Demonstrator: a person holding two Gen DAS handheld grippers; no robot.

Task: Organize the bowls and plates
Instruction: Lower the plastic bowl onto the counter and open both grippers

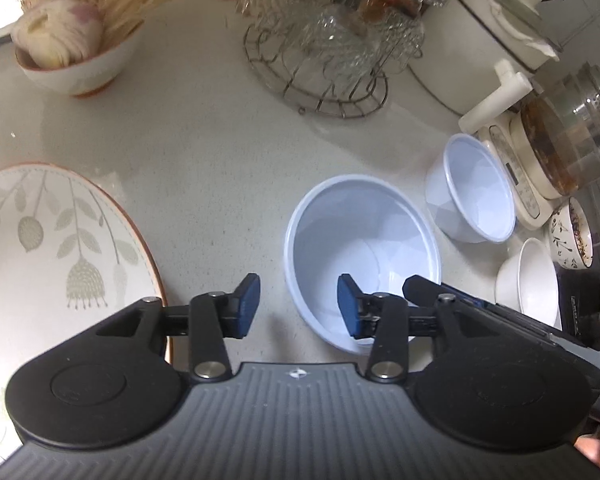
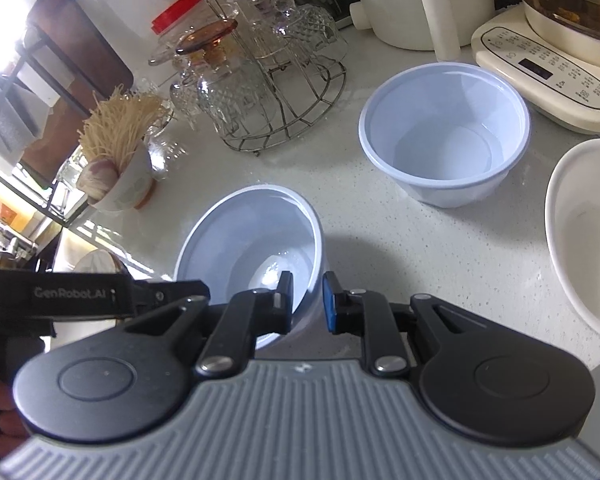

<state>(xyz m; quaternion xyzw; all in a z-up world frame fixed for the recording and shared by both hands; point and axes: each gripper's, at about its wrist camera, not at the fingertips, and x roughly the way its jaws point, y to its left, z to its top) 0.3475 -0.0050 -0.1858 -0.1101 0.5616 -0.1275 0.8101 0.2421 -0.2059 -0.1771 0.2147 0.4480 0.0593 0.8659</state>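
Right claw (image 2: 306, 300) has its jaws straddling the near rim of the tilted blue bowl (image 2: 256, 236), one pad inside, one outside, a thin gap at the rim; looks about pinched but I cannot tell if it truly grips. Left claw (image 1: 298, 306) is open, wide gap, right pad hanging over the inside of the same blue bowl (image 1: 360, 248), left pad over bare desk (image 1: 204, 160); holding nothing. Bowl leans on its side, mouth facing toward both claws. Right claw is the nearer one, already on the rim.

Second blue bowl (image 2: 446, 132) sits upright ahead and to the right of the right claw, well apart, open desk between them, likely the nesting target. White bowl (image 2: 580, 232) is at the far right edge, kettle base (image 2: 548, 76) just behind the second bowl, so room is tight on that side. Glass rack (image 2: 276, 92) stands ahead left. Leaf plate (image 1: 52, 248) lies just beside the left claw on its left
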